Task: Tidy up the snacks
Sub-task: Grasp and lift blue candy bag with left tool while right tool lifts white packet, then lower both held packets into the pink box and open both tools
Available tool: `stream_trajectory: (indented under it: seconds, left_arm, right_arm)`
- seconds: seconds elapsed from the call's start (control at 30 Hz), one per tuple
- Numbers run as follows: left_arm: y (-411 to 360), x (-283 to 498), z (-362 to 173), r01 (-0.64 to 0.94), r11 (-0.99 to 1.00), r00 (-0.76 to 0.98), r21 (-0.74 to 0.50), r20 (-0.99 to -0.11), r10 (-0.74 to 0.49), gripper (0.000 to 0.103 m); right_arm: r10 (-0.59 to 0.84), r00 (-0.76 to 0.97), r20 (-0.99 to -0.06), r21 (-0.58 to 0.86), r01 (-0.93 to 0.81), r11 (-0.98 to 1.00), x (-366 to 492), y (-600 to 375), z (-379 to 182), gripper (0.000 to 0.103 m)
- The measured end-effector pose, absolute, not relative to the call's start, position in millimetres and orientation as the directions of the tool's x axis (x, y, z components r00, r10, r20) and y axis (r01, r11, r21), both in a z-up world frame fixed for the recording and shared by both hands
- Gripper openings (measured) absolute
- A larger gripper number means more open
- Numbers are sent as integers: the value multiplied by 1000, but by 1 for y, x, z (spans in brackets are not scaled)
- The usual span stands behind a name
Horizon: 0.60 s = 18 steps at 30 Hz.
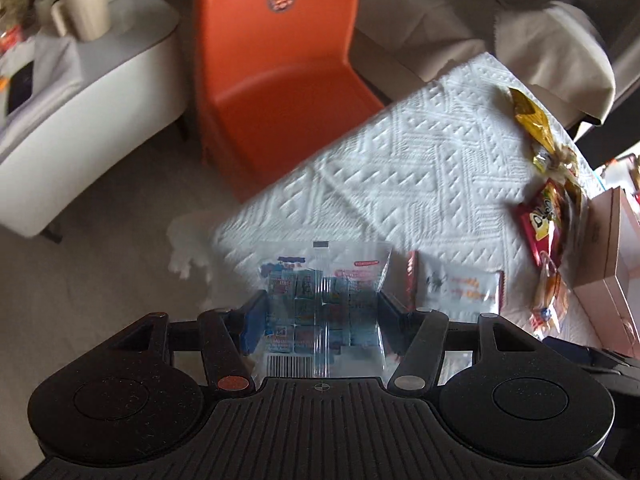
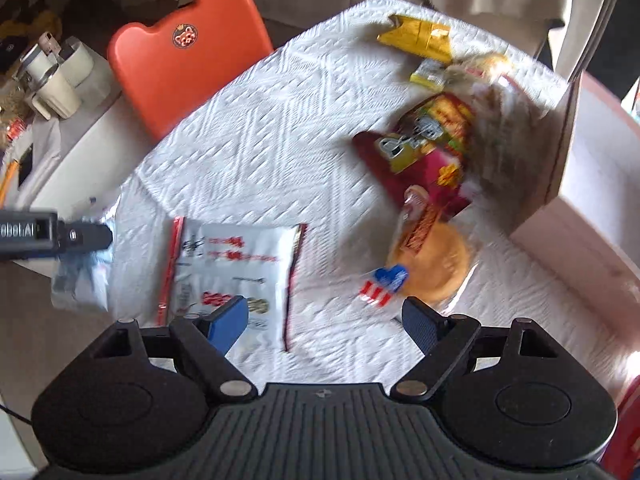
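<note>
- A clear plastic packet of small blue-wrapped sweets [image 1: 320,304] is pinched between the blue pads of the left tongs [image 1: 320,312], held above the tabletop's near edge, where the white embossed cloth [image 1: 400,160] ends over the floor.
- In the right wrist view the same packet [image 2: 80,280] is seen hanging from the left tongs [image 2: 86,242] at the tabletop's left edge.
- A flat white sachet with red side seams and red print [image 2: 236,268] lies just beside it on the cloth, near the front edge; in the left view it [image 1: 460,284] is seen to the packet's right.
- The right tongs [image 2: 324,322] are spread above the cloth with nothing between the pads; the left pad overlaps the white sachet's lower corner in the picture, and whether it touches cannot be told.
- A round golden bun in clear wrap [image 2: 432,256], with a small red, white and blue striped tag [image 2: 384,284], lies just ahead of the right pad.
- A dark red snack bag [image 2: 424,152] lies beyond the bun, partly over it.
- A gold foil packet [image 2: 416,38] rests near the far edge.
- A pale pink box [image 2: 592,168] stands along the right edge, close against the pile.
- An orange plastic chair [image 1: 276,80] stands on the floor beyond the far left corner.
</note>
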<state>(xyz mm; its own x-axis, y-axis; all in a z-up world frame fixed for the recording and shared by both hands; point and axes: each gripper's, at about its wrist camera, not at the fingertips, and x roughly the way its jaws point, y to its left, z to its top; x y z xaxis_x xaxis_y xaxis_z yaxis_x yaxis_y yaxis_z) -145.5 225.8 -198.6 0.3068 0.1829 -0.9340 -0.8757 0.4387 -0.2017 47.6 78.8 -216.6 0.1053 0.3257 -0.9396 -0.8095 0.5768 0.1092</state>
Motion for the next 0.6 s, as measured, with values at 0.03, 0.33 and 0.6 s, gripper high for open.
stream_trajectory:
  seconds: [0.03,0.33,0.6]
  left_arm:
    - [221,-156,-199,-887,416,297,-198,-936,187,64]
    - [187,-199,-206,-918,361,244,-166,-952,182,64]
    - [171,-172,-209,-889,425,243,-168,-961,128,64]
  right_arm:
    - [319,80,-944,136,-789,599,45,83,-220,85]
    - [258,133,-957,25,-848,530,3,150,-247,90]
    - [153,165,-974,-91,-912,401,-7,153,-245,78]
